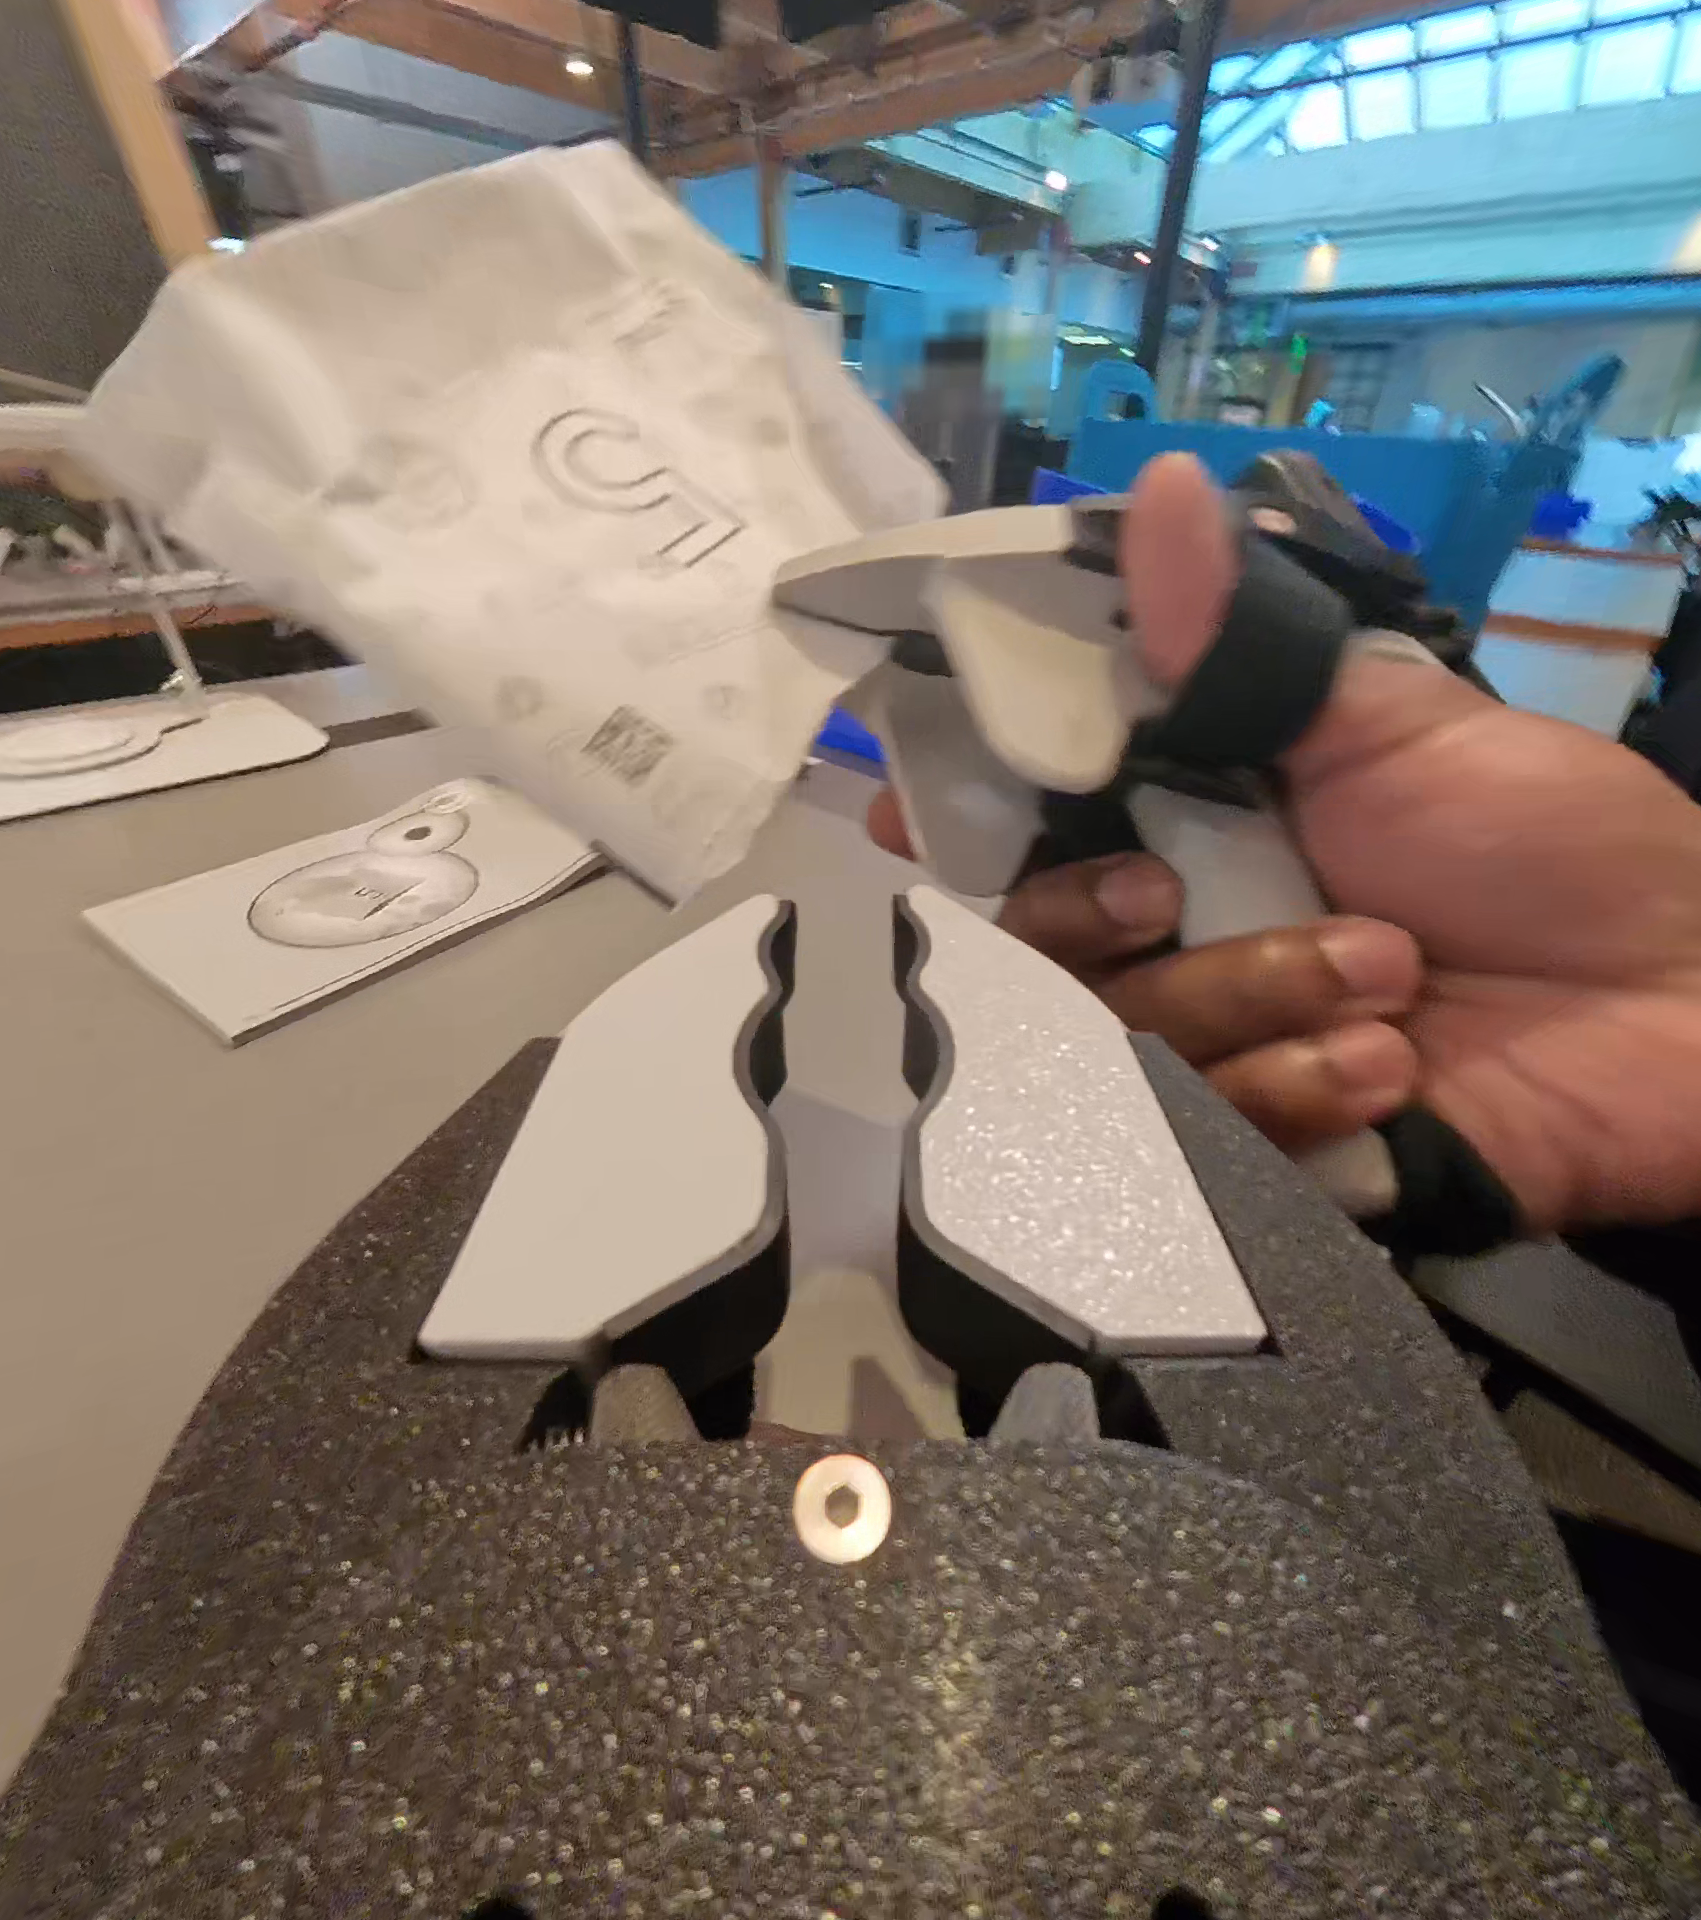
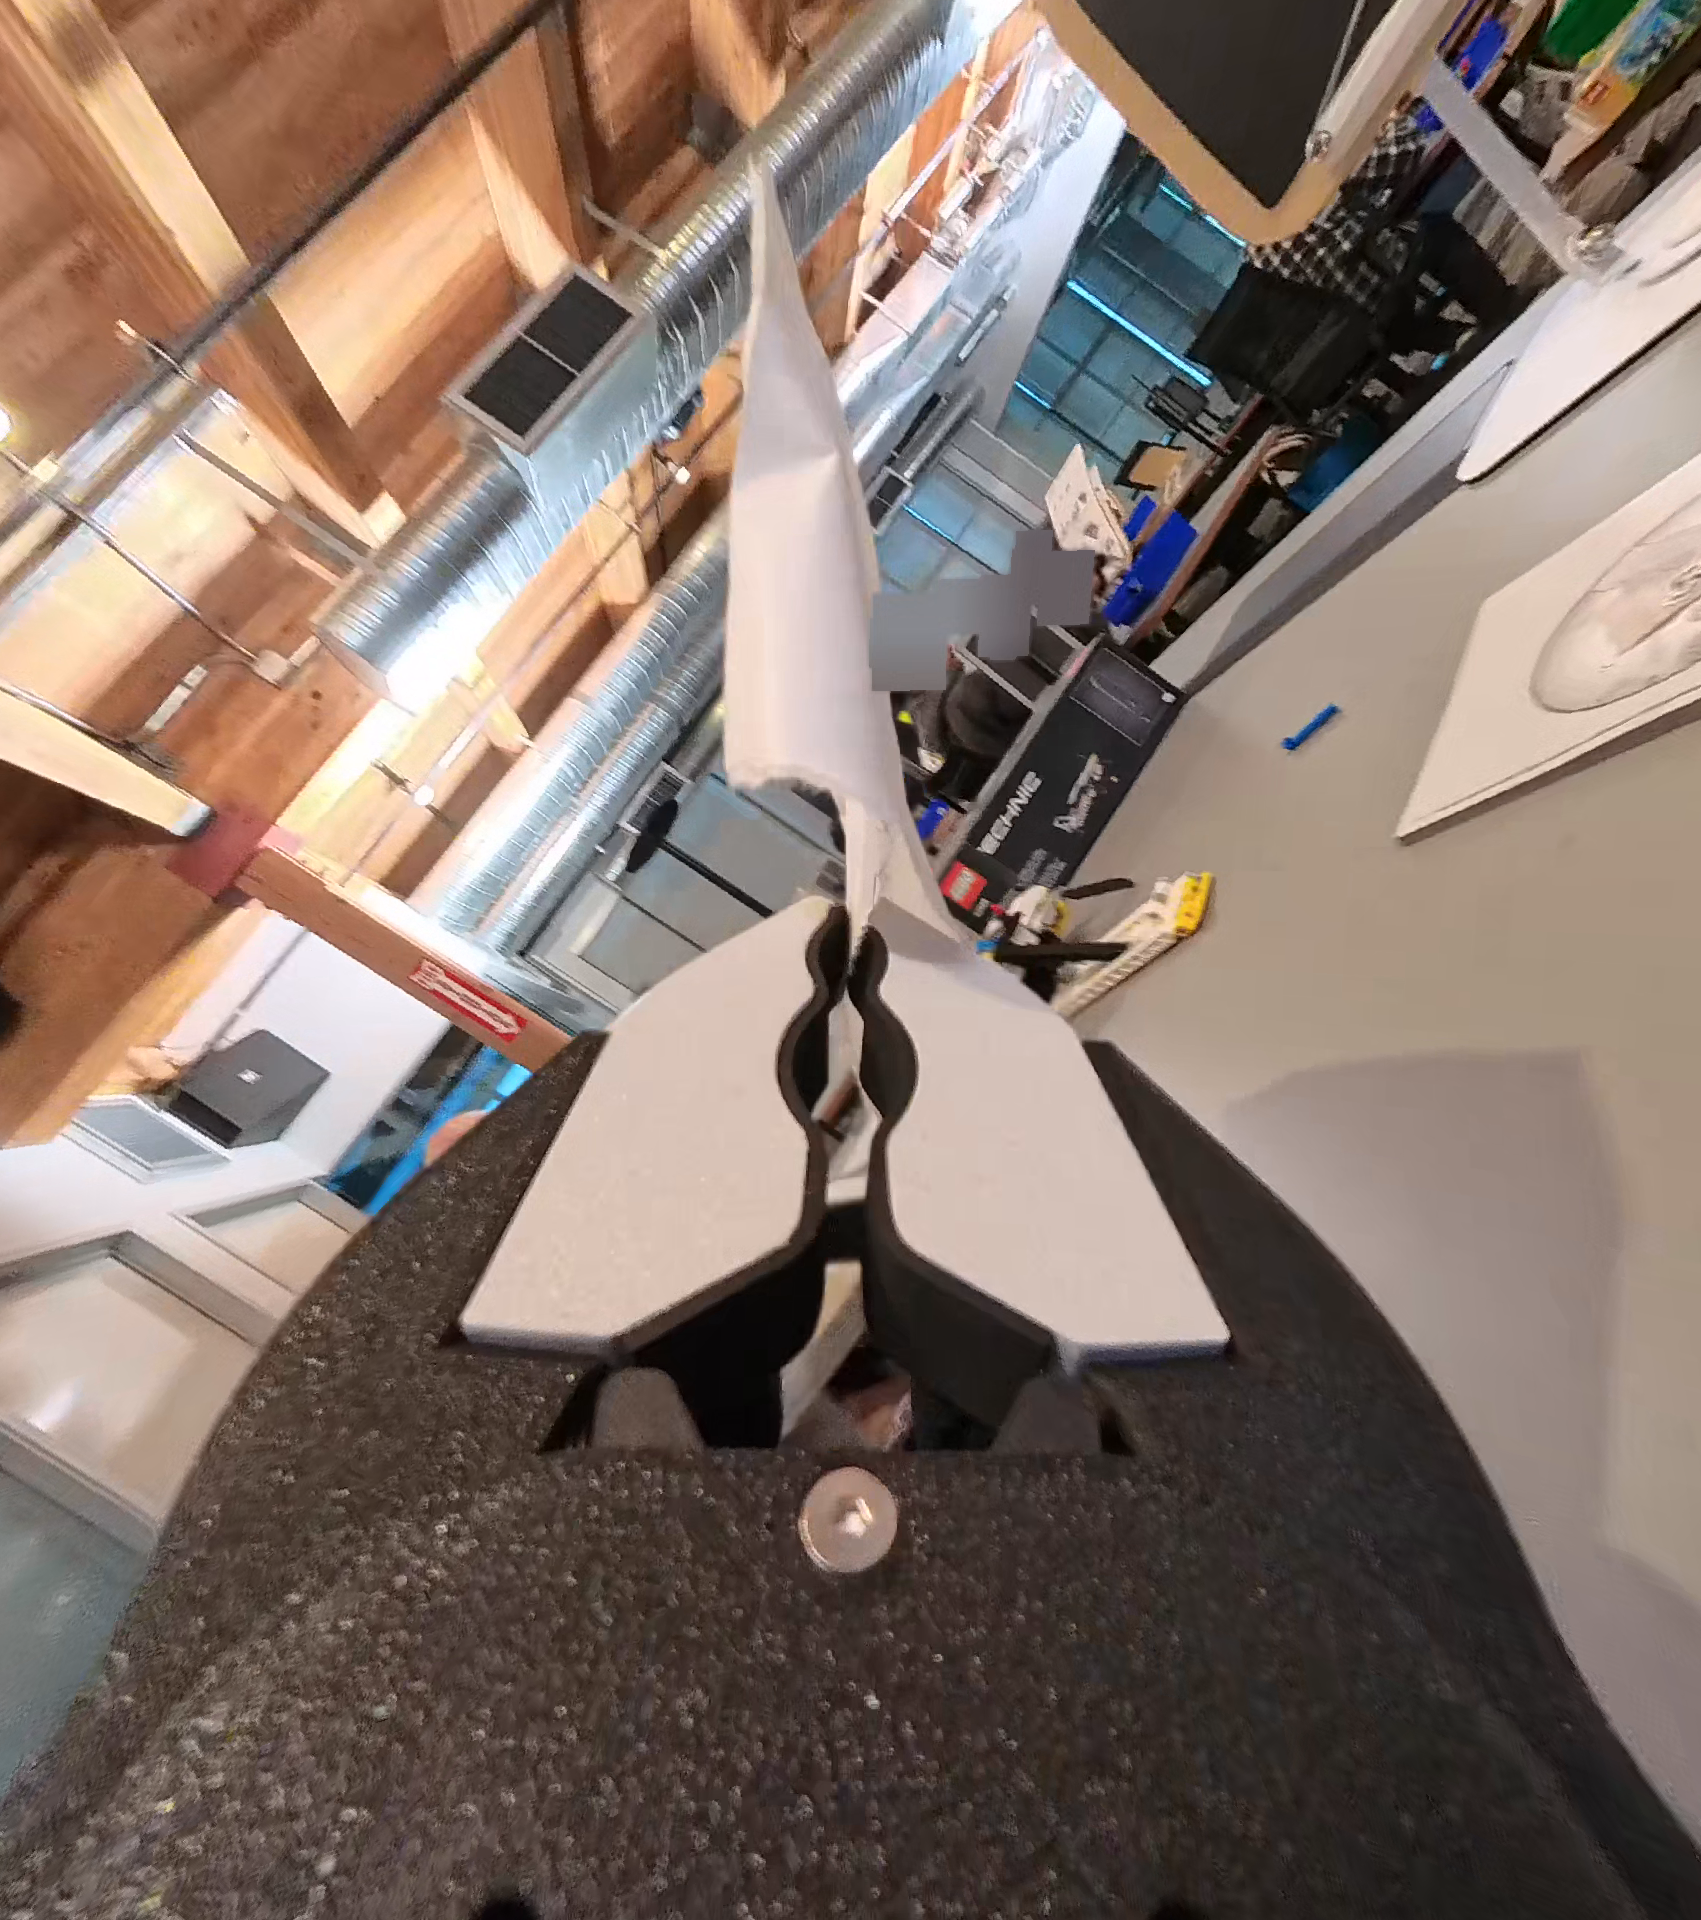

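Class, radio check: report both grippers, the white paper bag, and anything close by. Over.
Right gripper shut on white paper bag, bag lifted off the grey table. Left gripper open, empty, just below the bag. White booklet lies flat on table beneath.

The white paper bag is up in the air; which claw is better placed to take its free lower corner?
Probably the left claw: its fingers stand apart with nothing between them, just below the white paper bag. The right claw is already shut on the bag's edge, so it looks occupied.

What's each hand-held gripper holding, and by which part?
Right hand-held gripper pinches the white paper bag by a lower corner. Left hand-held gripper holds nothing; its fingers stand apart.
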### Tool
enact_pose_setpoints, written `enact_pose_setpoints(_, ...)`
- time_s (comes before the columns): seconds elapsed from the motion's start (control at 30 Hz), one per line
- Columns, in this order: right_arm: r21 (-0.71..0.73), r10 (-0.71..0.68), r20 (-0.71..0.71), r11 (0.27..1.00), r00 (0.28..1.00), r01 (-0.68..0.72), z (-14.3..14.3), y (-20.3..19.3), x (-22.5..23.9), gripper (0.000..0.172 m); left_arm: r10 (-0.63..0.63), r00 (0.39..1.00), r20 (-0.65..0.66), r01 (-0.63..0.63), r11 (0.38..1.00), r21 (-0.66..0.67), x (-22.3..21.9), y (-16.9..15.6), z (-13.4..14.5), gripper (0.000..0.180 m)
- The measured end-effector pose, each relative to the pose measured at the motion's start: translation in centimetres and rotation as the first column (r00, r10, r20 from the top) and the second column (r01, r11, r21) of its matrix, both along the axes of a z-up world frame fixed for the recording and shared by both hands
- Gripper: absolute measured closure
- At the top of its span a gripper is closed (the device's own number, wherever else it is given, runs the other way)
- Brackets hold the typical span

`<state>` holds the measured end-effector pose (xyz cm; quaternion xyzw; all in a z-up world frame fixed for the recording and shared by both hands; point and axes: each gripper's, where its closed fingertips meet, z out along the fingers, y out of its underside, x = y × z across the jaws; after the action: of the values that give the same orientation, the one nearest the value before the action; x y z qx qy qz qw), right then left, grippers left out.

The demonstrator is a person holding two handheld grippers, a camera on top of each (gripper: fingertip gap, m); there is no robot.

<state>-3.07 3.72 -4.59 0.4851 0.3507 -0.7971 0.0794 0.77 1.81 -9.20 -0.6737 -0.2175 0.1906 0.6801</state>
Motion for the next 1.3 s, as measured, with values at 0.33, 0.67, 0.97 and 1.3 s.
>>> enact_pose_setpoints(0.33,-0.253,0.073,-0.081,0.963,0.994,-0.091,2.9,-2.2,1.9,0.172,-0.075,0.996,0.043,0.044,0.868,0.494,-1.2,-1.4,4.0,0.156)
enact_pose_setpoints(0.67,-0.324,0.135,-0.105,0.932,0.985,-0.163,2.5,-3.5,3.1,0.172,-0.144,0.985,-0.096,0.172,0.744,0.646,-0.8,-2.5,6.3,0.167)
enact_pose_setpoints(0.97,-0.313,0.077,-0.189,0.94,0.979,-0.135,3.1,-3.9,4.2,0.172,-0.087,0.996,-0.034,0.087,0.743,0.664,-3.0,-3.1,6.1,0.18)
enact_pose_setpoints(1.3,-0.163,-0.174,-0.345,0.979,0.922,0.123,2.7,-4.0,5.1,0.172,0.049,0.992,0.115,-0.104,0.838,0.536,-4.3,-2.0,3.8,0.18)
